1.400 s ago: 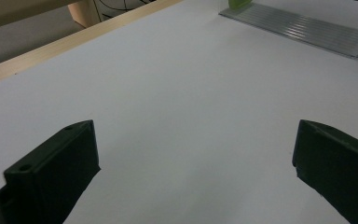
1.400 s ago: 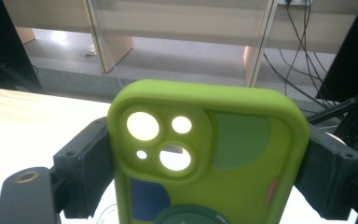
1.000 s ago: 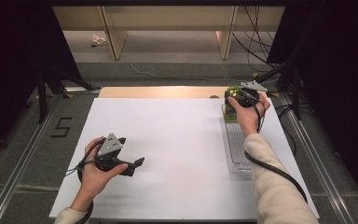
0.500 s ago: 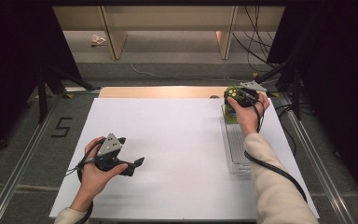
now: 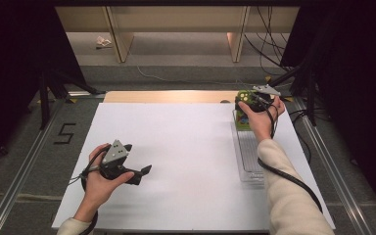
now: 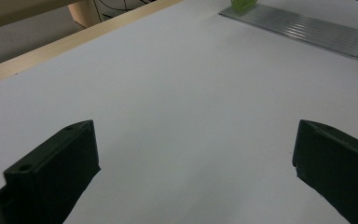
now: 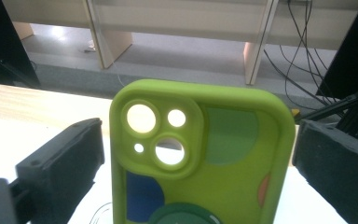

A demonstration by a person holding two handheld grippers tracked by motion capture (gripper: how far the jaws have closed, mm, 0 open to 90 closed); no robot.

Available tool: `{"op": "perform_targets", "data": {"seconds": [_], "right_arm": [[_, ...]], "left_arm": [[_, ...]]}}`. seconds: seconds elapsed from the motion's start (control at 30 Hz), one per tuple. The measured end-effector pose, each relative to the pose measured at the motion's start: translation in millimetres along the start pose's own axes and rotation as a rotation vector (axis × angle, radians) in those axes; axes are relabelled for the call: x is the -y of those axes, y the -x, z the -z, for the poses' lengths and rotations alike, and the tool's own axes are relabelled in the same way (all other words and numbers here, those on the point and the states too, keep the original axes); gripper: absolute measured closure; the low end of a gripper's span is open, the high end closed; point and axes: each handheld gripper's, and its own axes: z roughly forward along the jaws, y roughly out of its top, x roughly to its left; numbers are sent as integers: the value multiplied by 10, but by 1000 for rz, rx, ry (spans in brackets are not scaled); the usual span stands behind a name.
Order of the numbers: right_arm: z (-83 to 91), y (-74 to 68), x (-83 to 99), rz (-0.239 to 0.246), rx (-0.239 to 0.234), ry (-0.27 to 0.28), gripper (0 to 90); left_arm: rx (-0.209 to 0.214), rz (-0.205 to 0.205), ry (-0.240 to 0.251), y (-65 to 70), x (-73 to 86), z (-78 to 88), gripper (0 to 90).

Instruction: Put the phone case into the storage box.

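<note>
Your right gripper (image 7: 196,154) has just spread, and the green phone case (image 7: 200,158) stands free between its jaws. Back straight off so you don't tip it. Left gripper (image 6: 193,168) sits spread too.

The high view looks forward and down from above the person's side, taking in the whole white tabletop (image 5: 186,161), the floor beyond and the shelving at the far end.

The left gripper view rides low over the tabletop near the left near corner, facing across it toward the far right. It shares with the high view the clear ridged tray (image 6: 303,29) and the wooden far edge.

The right gripper view sits at the far right and faces away from the person. It is very close to the green phone case (image 7: 200,154), with the shelving legs beyond.
</note>
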Motion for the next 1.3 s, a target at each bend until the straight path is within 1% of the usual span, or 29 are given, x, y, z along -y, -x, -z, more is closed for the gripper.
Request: {"op": "perform_targets", "data": {"seconds": [0.17, 0.33, 0.43, 0.5, 0.63, 0.7, 0.8, 0.97, 1.3], "right_arm": [[46, -5, -12, 5, -14, -6, 11], [97, 6, -21, 8, -14, -15, 10], [143, -1, -25, 6, -26, -21, 14], [166, -9, -24, 9, -26, -14, 14], [219, -28, -13, 16, -25, -22, 12], [246, -39, -1, 21, -18, -31, 12], [285, -57, 22, 28, -21, -32, 7], [356, -67, 44, 21, -27, -24, 9], [507, -65, 82, 32, -39, -17, 14]], "left_arm": [[-3, 0, -1, -1, 0, 4, 0], [-3, 0, -1, 0, -1, 4, 0], [-4, 1, -2, -6, 1, 6, 0], [-4, 1, -2, -6, 2, 5, 0], [-4, 1, -2, -4, -2, 7, 0], [-4, 1, -2, -4, -3, 9, 0], [-5, 1, -3, -4, -1, 8, 0], [-4, 1, -3, -3, -1, 6, 0], [-4, 1, -5, 0, 2, 0, 0]]}}
